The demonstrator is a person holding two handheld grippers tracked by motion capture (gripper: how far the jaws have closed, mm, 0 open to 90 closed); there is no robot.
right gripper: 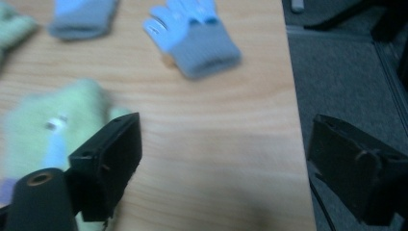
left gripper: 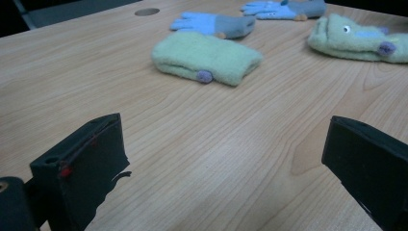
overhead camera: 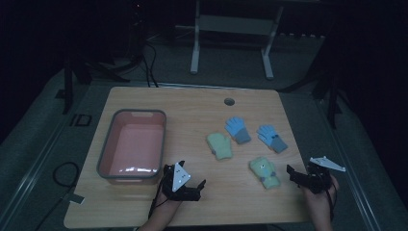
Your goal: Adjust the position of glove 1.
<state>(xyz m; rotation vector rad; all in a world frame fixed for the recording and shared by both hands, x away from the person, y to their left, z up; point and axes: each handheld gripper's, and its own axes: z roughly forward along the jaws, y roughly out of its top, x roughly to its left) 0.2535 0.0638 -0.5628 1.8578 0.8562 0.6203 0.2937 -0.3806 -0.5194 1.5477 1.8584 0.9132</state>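
I have both grippers low over the near edge of the wooden table (overhead camera: pixel 144 211), and neither one holds anything. The left gripper (overhead camera: pixel 186 185) has its jaws spread wide, with only bare wood between them in the left gripper view. Straight ahead of those jaws, well apart from them, lies the plain green mitten (left gripper: pixel 207 57), folded flat. Beyond it I see the first blue glove (left gripper: pixel 211 23) with its grey cuff, and farther off toward the right jaw's side the second blue glove (left gripper: pixel 284 8). Off ahead of the right jaw rests the green mitten with the face (left gripper: pixel 353 41), its little eye turned up. Behind and to the outside of my left gripper, in the high view, stands the pink bin (overhead camera: pixel 133 146) with its grey rim.

My right gripper (overhead camera: pixel 302 176) is also wide open, with nothing between the pads. In the right gripper view the face mitten (right gripper: pixel 53 130) sits just beside the left-hand jaw, on its outer side and partly hidden behind it; the picture is blurred there, so I cannot tell whether the jaw touches the wool. The second blue glove (right gripper: pixel 195 36) lies ahead of the open gap, well apart. The right-hand jaw hangs past the table's edge, over the grey floor (right gripper: pixel 346 67).
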